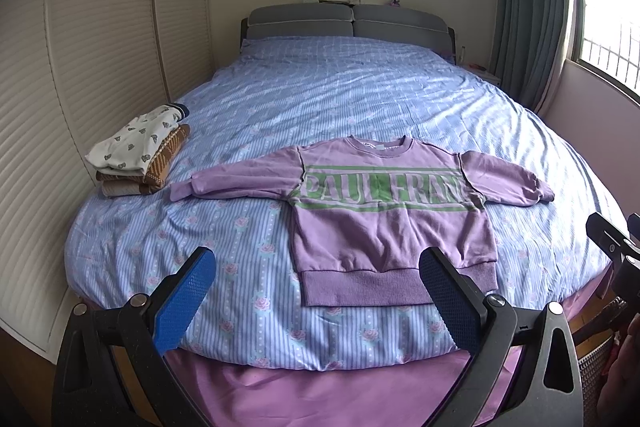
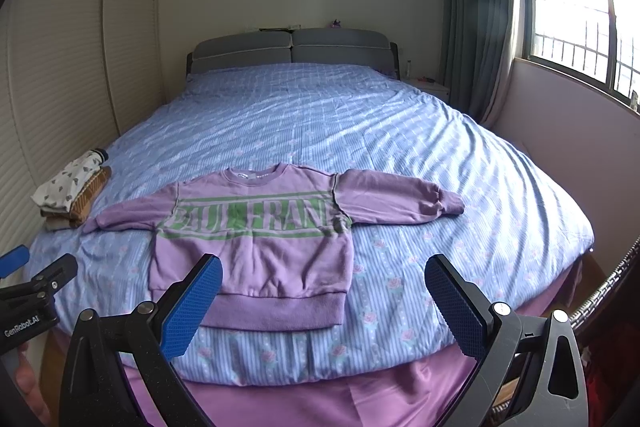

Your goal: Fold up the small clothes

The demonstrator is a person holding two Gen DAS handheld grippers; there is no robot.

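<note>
Left wrist view: left gripper [image 1: 316, 303] hangs over the near edge of the bed [image 1: 360, 99], jaws spread wide, nothing between the blue pads [image 1: 184, 303]. Purple sweatshirt [image 1: 380, 223] lies flat, face up, near the foot of the bed, both sleeves stretched out sideways, collar toward the headboard [image 1: 348, 21], ribbed hem toward the camera. Green band with white lettering runs across the chest. The right pad overlaps the hem's right corner in frame; can't tell if it touches. Stack of folded clothes [image 1: 136, 155] sits at the bed's left edge, just beyond the left sleeve cuff: white printed piece on top, brown striped one under it. Striped blue cover with roses on the bed, pink sheet [image 1: 320, 395] hanging below it at the foot. Right gripper [image 1: 616, 251] shows partly at the right frame edge.

Right wrist view: right gripper [image 2: 324, 303] also released, jaws wide apart, empty, hovering at the foot of the bed [image 2: 360, 115]. Sweatshirt [image 2: 256, 247] sits left of centre; left pad overlaps the hem in frame, contact unclear. Right sleeve lies clear on the cover. Folded clothes [image 2: 72, 195] far left. Left gripper [image 2: 24, 283] partly visible at the lower left edge. Window [image 2: 580, 7] and curtain [image 2: 476, 7] on the right.
</note>
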